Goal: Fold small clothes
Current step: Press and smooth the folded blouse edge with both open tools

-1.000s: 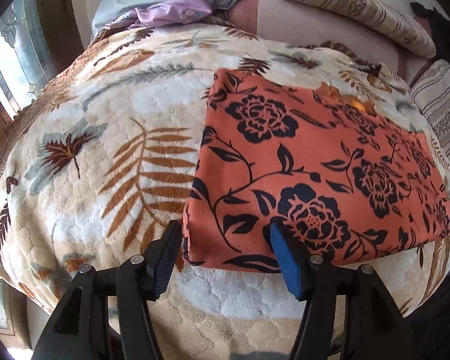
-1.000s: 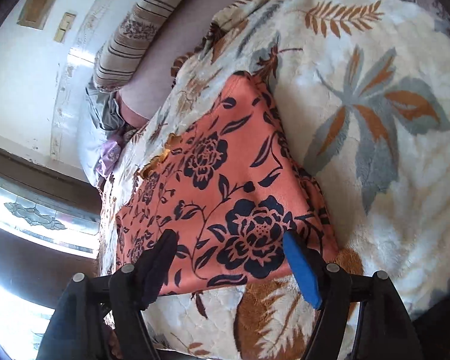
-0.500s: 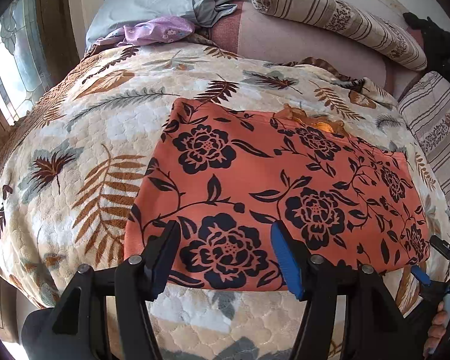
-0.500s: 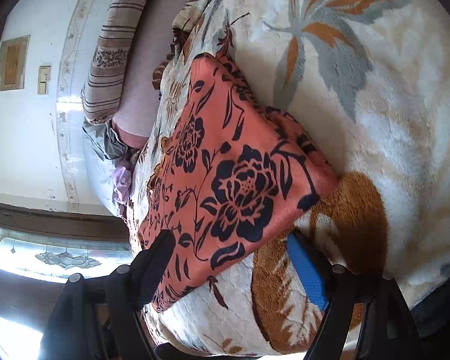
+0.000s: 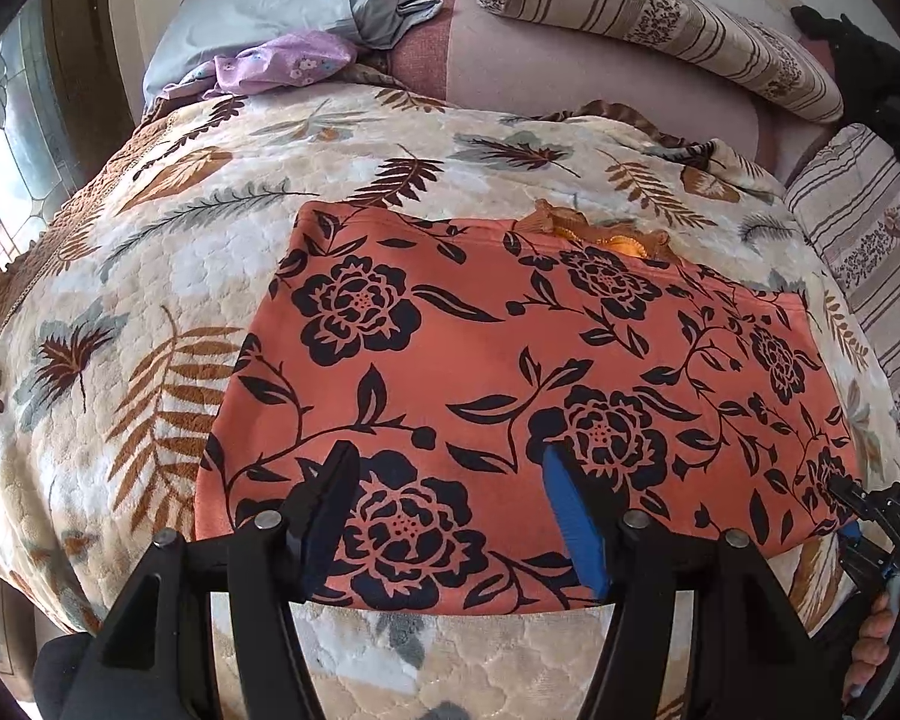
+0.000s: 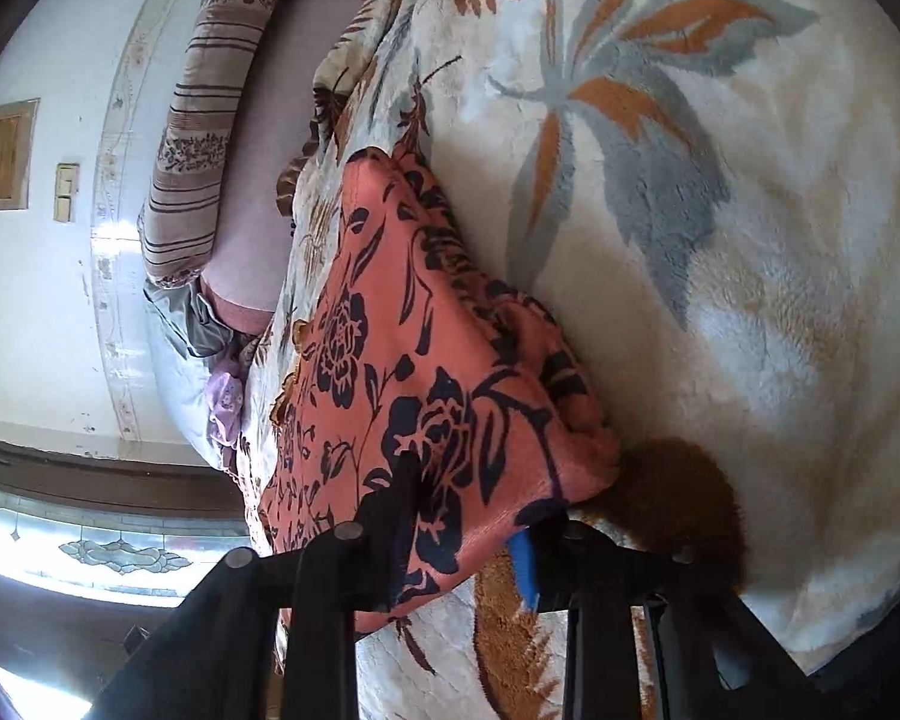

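Note:
An orange garment with black flowers (image 5: 510,372) lies folded flat on the leaf-patterned blanket (image 5: 150,276). My left gripper (image 5: 450,498) is open, its fingers above the garment's near edge. My right gripper (image 6: 468,504) is open around the garment's near right corner (image 6: 450,438); one finger lies on top of the cloth and the blue pad (image 6: 525,564) sits under its edge. It also shows at the right edge of the left wrist view (image 5: 864,510), at that corner.
A striped bolster (image 5: 660,24), a grey pillow (image 5: 282,6) and purple cloth (image 5: 282,60) lie at the bed's head. A striped cushion (image 5: 870,252) is at the right. A stained-glass window (image 6: 108,552) is to the left.
The left gripper has slid right along the garment's near edge. The right gripper has moved in onto the near right corner, and the cloth now lies between its fingers.

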`<state>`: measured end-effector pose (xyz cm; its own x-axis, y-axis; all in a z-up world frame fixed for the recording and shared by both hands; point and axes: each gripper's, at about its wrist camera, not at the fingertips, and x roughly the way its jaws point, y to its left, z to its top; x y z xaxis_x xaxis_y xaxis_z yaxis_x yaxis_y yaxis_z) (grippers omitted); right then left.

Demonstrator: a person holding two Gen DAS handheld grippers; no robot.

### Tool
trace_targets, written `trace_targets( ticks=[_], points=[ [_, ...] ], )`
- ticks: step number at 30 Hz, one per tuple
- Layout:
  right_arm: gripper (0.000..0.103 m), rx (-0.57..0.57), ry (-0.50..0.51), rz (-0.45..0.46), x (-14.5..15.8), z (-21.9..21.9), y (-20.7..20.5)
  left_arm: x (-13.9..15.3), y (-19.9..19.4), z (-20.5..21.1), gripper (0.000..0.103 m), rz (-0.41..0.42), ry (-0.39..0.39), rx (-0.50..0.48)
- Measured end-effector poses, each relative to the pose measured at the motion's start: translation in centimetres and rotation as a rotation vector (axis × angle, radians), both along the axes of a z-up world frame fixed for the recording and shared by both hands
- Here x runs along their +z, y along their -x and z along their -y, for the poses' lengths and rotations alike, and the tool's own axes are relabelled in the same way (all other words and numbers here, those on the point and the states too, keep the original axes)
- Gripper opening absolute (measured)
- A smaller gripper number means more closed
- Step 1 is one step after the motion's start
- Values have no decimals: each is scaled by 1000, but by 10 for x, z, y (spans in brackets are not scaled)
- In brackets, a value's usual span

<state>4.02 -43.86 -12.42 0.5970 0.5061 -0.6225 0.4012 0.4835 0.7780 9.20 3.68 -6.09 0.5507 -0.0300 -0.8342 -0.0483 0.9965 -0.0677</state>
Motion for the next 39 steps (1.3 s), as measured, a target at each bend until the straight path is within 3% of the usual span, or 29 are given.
trace_targets(
  ticks=[3,8,10,12,13,15,20,21,22,24,27,29,35,36,37,38,39],
  points=[
    [13,33,110,19,16,-7,-1,0,-4,2,64,1,-1,-4],
    [10,46,266,46,40,-18,6,4,-8,6,67,58,8,7],
    [16,56,223,-47,13,-12,4,-16,-17,13,75,15,-15,-7],
    [16,-10,54,-27,-2,6,13,-48,-29,23,76,-79,-106,-24],
    [18,0,39,-39,0,10,13,-48,-26,26,76,-22,-138,-31],
    [22,24,94,-44,14,15,17,-47,-24,33,76,-5,-185,-49],
    [29,49,190,-21,45,34,11,-50,-23,24,78,12,-143,-68],
    [37,52,218,-11,49,37,4,-51,-23,24,78,19,-149,-74],
    [58,53,237,-4,54,40,-5,-51,-23,25,78,23,-152,-75],
    [85,42,269,20,63,45,-24,-51,-23,25,79,28,-146,-76],
    [85,92,301,63,69,43,-65,-51,-23,23,80,34,-137,-81],
    [85,189,287,79,62,35,-100,-52,-23,23,80,40,-132,-81],
    [83,295,361,14,26,15,-170,-52,-24,22,81,46,-126,-82],
    [75,315,365,23,24,10,-174,-52,-24,21,81,46,-123,-83],
    [41,334,381,9,22,6,-177,-52,-24,21,81,48,-120,-84],
    [29,341,395,-9,21,1,-179,-52,-23,21,81,50,-118,-85],
    [28,340,423,-4,25,-1,-178,-52,-23,21,81,52,-118,-85]
  ],
)
